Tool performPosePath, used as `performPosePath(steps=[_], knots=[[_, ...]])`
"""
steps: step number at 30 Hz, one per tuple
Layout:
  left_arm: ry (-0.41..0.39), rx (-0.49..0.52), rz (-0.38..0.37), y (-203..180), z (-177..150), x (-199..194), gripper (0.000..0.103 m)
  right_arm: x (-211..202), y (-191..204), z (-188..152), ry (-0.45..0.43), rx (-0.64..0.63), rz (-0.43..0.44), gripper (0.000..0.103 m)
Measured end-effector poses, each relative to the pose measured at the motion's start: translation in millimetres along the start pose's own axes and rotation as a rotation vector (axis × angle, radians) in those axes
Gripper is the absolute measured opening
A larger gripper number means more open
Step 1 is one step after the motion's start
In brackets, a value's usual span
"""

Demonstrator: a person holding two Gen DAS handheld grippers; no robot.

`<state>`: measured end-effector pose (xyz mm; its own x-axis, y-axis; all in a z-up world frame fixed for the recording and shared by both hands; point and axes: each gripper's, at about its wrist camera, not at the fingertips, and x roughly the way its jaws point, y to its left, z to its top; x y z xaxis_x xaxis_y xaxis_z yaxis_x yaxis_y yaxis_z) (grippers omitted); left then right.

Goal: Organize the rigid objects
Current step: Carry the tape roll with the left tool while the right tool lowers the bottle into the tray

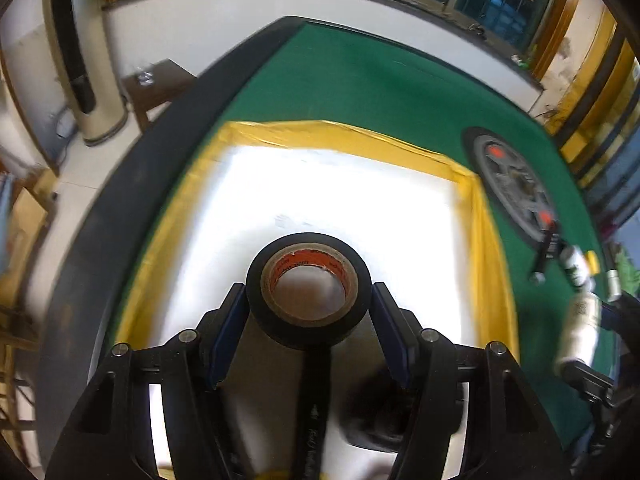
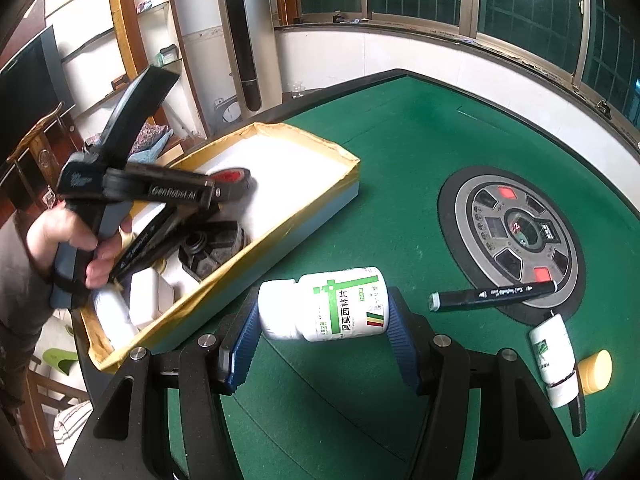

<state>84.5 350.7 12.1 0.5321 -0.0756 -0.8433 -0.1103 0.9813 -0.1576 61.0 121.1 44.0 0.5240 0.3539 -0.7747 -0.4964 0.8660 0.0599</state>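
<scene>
My left gripper (image 1: 308, 294) is shut on a black roll of tape (image 1: 308, 292) with an orange core, held above the white inside of the yellow-rimmed box (image 1: 280, 132). From the right wrist view the left gripper (image 2: 224, 192) hangs over that box (image 2: 312, 216) with the tape (image 2: 234, 178) in it. My right gripper (image 2: 324, 308) is shut on a white pill bottle (image 2: 324, 306) with a green label, held on its side above the green table, just right of the box. The same bottle (image 1: 580, 328) shows at the right edge of the left wrist view.
The box holds a black marker (image 2: 148, 240), a dark round part (image 2: 212, 252) and white blocks (image 2: 148, 296). On the green felt (image 2: 420, 140) lie a black marker (image 2: 492, 294), a second white bottle (image 2: 554, 356), a yellow cap (image 2: 596, 372) and a round centre console (image 2: 516, 236).
</scene>
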Motion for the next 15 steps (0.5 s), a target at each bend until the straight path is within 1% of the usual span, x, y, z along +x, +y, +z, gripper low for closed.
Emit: performPosePath(steps=[2, 5, 9, 12, 13, 15], knots=[[-0.027, 0.003, 0.042, -1, 2, -5, 0.061, 1, 0, 4, -0.001, -0.002, 0.007, 0.054], [-0.048, -0.028, 0.046, 8, 6, -13, 0.061, 4, 3, 16, -0.009, -0.018, 0.023, 0.054], [-0.035, -0.040, 0.077, 14, 4, -11, 0.061, 13, 9, 36, -0.028, -0.035, 0.066, 0.054], [-0.020, -0.031, 0.100, 13, -2, -5, 0.061, 30, 17, 56, -0.035, -0.079, 0.103, 0.054], [-0.018, -0.032, 0.099, 11, -1, -3, 0.061, 36, 19, 61, -0.034, -0.093, 0.107, 0.055], [-0.025, -0.037, 0.098, 13, -3, -6, 0.061, 53, 20, 72, -0.004, -0.100, 0.124, 0.055]])
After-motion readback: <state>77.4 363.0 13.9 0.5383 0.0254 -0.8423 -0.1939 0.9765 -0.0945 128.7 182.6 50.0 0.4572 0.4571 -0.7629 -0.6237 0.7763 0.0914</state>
